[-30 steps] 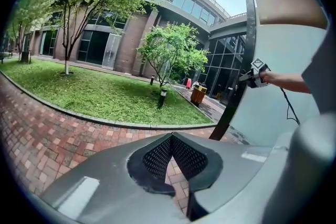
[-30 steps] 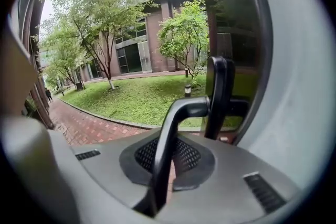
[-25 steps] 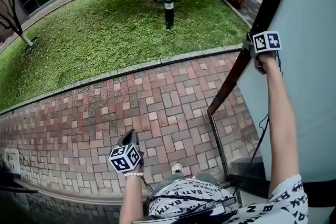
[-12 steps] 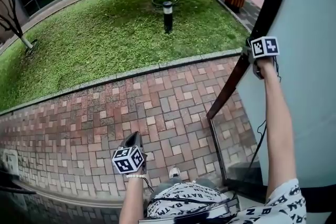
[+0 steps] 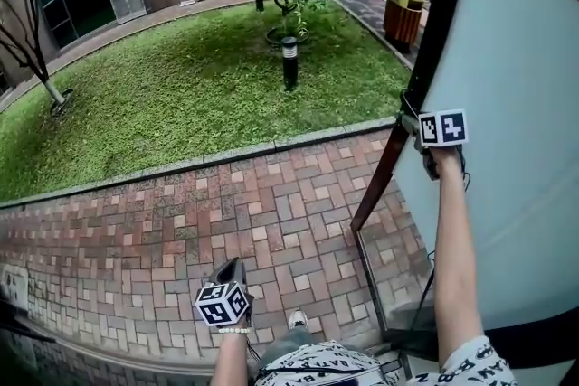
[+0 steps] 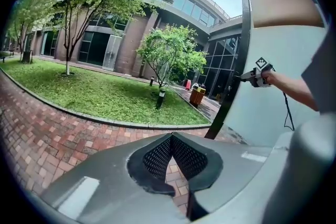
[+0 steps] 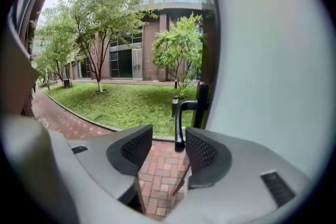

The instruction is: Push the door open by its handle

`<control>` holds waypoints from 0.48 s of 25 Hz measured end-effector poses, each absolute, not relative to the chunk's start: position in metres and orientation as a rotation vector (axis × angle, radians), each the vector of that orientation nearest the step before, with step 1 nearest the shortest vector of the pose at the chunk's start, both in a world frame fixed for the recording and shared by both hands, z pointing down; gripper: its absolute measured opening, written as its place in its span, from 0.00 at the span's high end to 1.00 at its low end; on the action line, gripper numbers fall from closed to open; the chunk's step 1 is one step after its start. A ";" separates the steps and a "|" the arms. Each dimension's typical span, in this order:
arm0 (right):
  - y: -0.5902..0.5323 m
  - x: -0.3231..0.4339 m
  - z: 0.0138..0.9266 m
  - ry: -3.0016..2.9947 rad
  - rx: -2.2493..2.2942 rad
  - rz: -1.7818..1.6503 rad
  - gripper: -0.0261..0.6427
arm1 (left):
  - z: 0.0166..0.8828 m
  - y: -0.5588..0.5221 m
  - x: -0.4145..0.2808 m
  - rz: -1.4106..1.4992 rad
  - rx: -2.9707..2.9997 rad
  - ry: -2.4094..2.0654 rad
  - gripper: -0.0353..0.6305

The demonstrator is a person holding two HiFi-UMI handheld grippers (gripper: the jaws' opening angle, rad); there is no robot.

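At six o'clock in the head view the left gripper (image 5: 231,271) hangs clenched on nothing. At two o'clock the right gripper (image 7: 168,152) has just been spreading its jaws, and the black handle (image 7: 179,123) seemingly stands just past its pads, untouched. With nothing gripping the open door (image 7: 262,60), wind or a closer could swing it back.

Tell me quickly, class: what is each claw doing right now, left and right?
Left claw: closed, holding nothing.
Right claw: open, its jaws have just been opening; the door handle shows in the gap, not gripped.
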State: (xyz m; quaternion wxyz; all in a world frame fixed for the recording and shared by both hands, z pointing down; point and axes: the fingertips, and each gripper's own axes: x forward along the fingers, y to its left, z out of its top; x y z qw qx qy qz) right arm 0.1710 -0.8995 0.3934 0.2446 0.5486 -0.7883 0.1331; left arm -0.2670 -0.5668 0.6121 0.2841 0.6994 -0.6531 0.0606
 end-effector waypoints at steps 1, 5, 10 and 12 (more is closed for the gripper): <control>-0.879 0.173 0.387 -2.156 1.538 0.308 0.64 | 0.610 -0.557 -0.263 0.159 1.874 -1.751 0.97; -0.790 0.162 0.391 -2.266 1.531 0.227 0.83 | 0.596 -0.515 -0.239 0.148 1.903 -1.760 0.97; -0.667 0.135 0.432 -2.373 1.380 0.260 0.96 | 0.577 -0.443 -0.207 0.171 1.944 -1.749 0.97; -0.628 0.129 0.430 -2.373 1.343 0.222 0.96 | 0.570 -0.422 -0.196 0.149 1.951 -1.738 0.97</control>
